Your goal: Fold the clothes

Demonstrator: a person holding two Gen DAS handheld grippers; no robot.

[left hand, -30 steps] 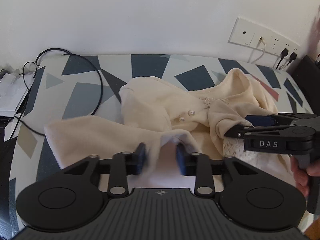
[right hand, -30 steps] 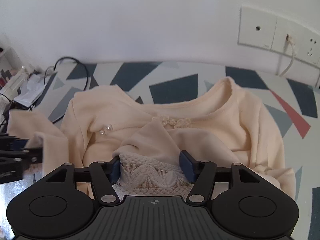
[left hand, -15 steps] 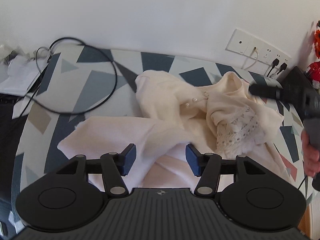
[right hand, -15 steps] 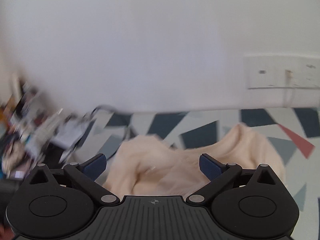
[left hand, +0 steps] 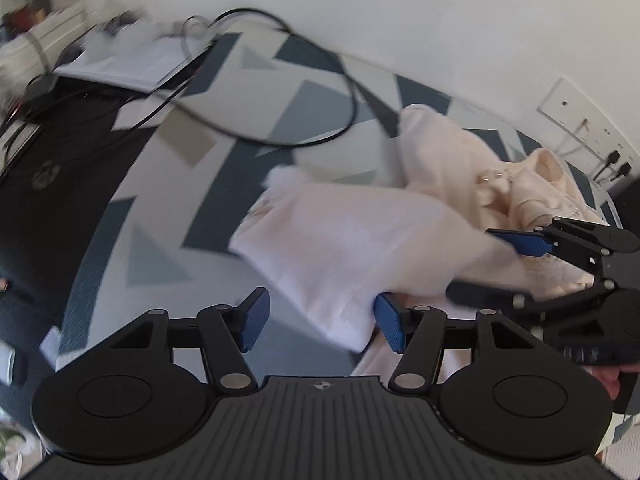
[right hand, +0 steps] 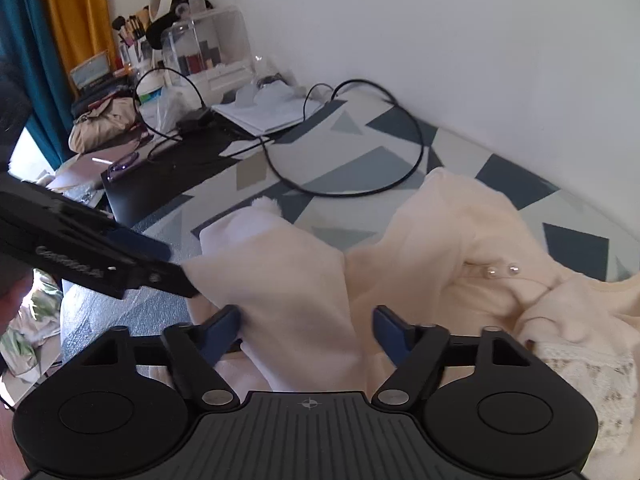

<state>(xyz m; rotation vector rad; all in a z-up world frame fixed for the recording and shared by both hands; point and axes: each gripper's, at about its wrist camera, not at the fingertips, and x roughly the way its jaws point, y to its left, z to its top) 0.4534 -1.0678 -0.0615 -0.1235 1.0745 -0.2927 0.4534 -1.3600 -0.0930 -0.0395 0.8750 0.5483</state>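
Cream sweater [right hand: 472, 248] lies crumpled on the geometric-print tabletop [left hand: 248, 152], one sleeve [left hand: 360, 248] stretched out to the left toward the black cable [right hand: 360, 184]. Left gripper [left hand: 320, 322] jaws spread wide, sleeve edge lying between them, nothing clamped. Right gripper [right hand: 306, 330] also wide open, straddling the sleeve without pinching it.

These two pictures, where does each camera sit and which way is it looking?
Left wrist: on the left gripper, looking along its open fingers at the cream sweater; the right gripper enters from the right.
Right wrist: on the right gripper, facing the sweater; the left gripper enters from the left.
Shared: sweater, black cable, patterned table.
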